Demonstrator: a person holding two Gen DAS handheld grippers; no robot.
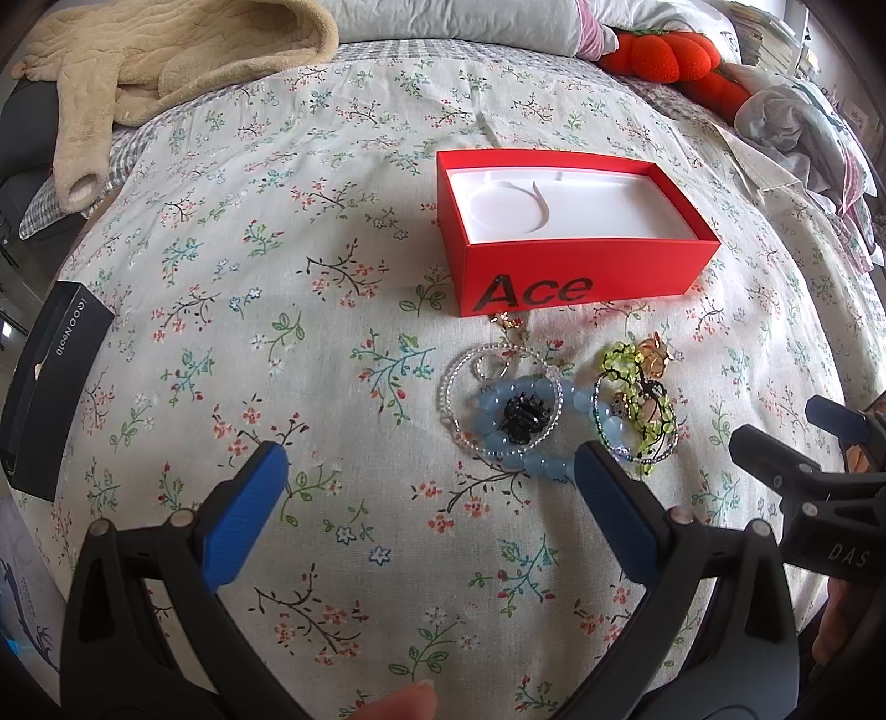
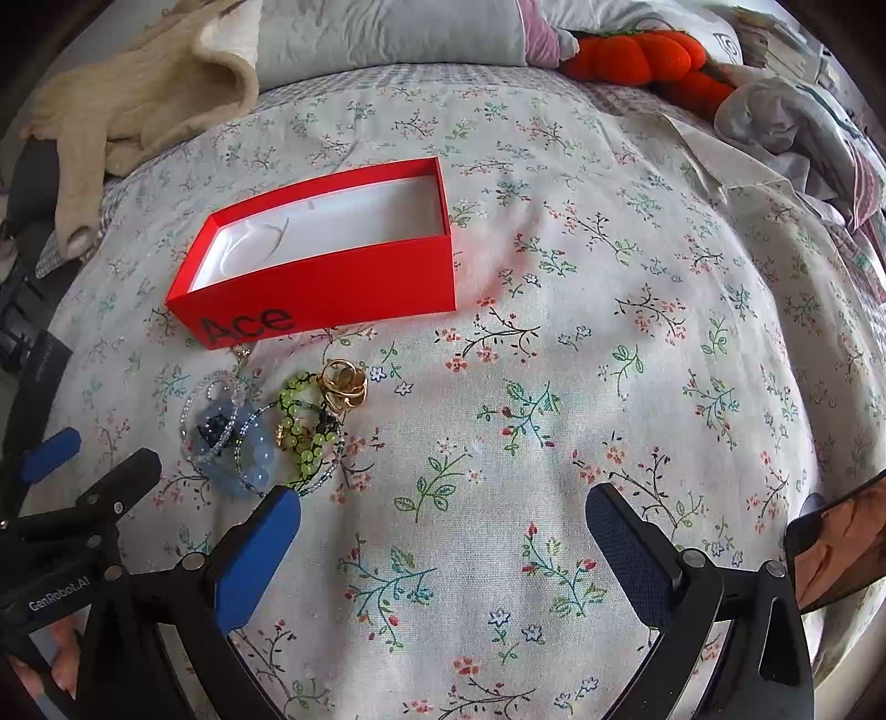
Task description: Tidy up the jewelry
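An open red "Ace" box (image 1: 576, 277) with a white empty inside sits on the floral bedspread; it also shows in the right wrist view (image 2: 332, 288). Just in front of it lies a pile of jewelry: a blue bead bracelet (image 1: 515, 443), a clear bead bracelet (image 1: 459, 382), a black clip (image 1: 523, 415), a green bead bracelet (image 1: 659, 426) and gold rings (image 2: 343, 385). My left gripper (image 1: 432, 476) is open and empty, just short of the pile. My right gripper (image 2: 443, 520) is open and empty, to the right of the pile (image 2: 260, 437).
A black phone box (image 1: 50, 387) lies at the bed's left edge. A beige fleece garment (image 1: 138, 61), pillows (image 1: 454, 22), an orange plush (image 1: 659, 55) and crumpled clothes (image 1: 803, 127) line the back and right. My right gripper's arm (image 1: 803, 471) shows at the left wrist view's right.
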